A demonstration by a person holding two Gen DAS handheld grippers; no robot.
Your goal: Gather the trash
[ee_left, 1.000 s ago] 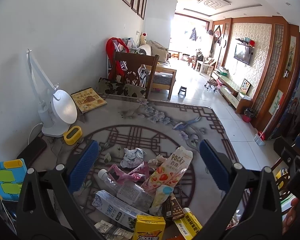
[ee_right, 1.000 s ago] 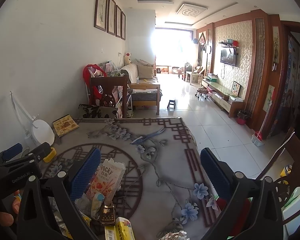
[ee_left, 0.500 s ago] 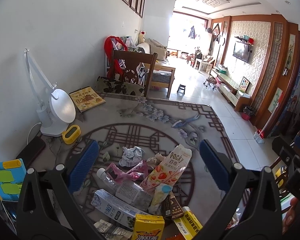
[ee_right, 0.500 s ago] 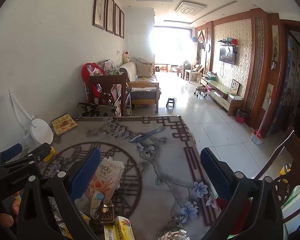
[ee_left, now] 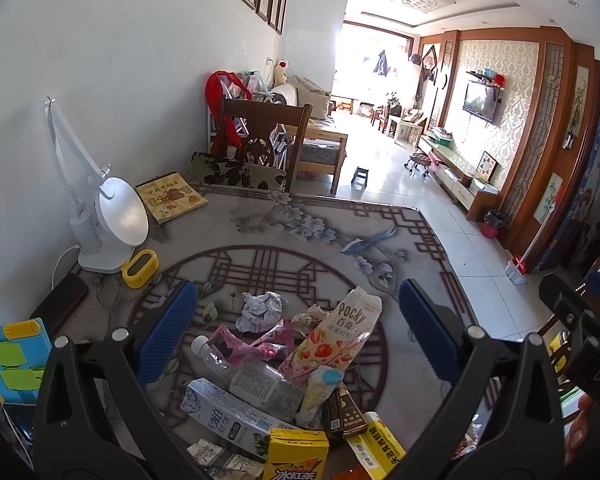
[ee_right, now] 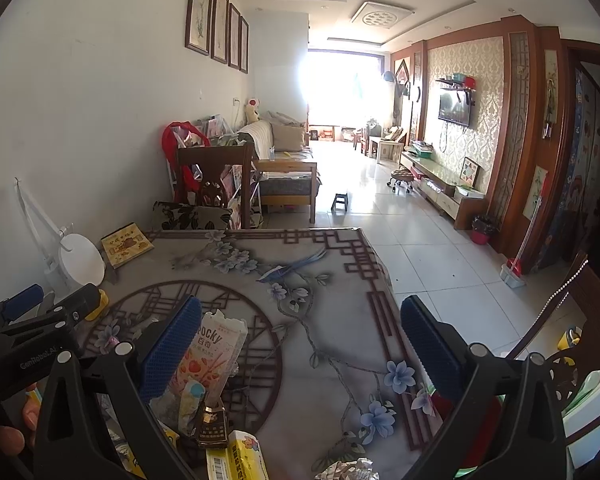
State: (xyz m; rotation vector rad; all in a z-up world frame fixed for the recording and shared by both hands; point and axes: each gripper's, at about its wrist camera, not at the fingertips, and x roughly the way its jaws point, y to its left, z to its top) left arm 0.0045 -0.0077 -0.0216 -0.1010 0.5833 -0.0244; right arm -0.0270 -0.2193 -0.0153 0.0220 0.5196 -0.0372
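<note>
Left wrist view: hovering above the trash heap on the patterned table (ee_left: 260,232), nothing gripped
Left gripper (ee_left: 298,324): standing wide, pads well apart, empty
Right gripper (ee_right: 300,338): spread wide over bare cloth, empty
Heap: lying at the near table edge, between the left pads
Pocky box (ee_left: 336,340): likely light, crushable card; pinching across the flat faces mid-length
Plastic bottle (ee_left: 252,380): looking empty, slippery; taking at the neck
Crumpled paper (ee_left: 260,308): soft, weightless; squeezing anywhere
Pink wrapper (ee_left: 256,340): limp, possibly snagging neighbours
Yellow carton (ee_left: 298,456): partly cropped, contents unclear
</note>
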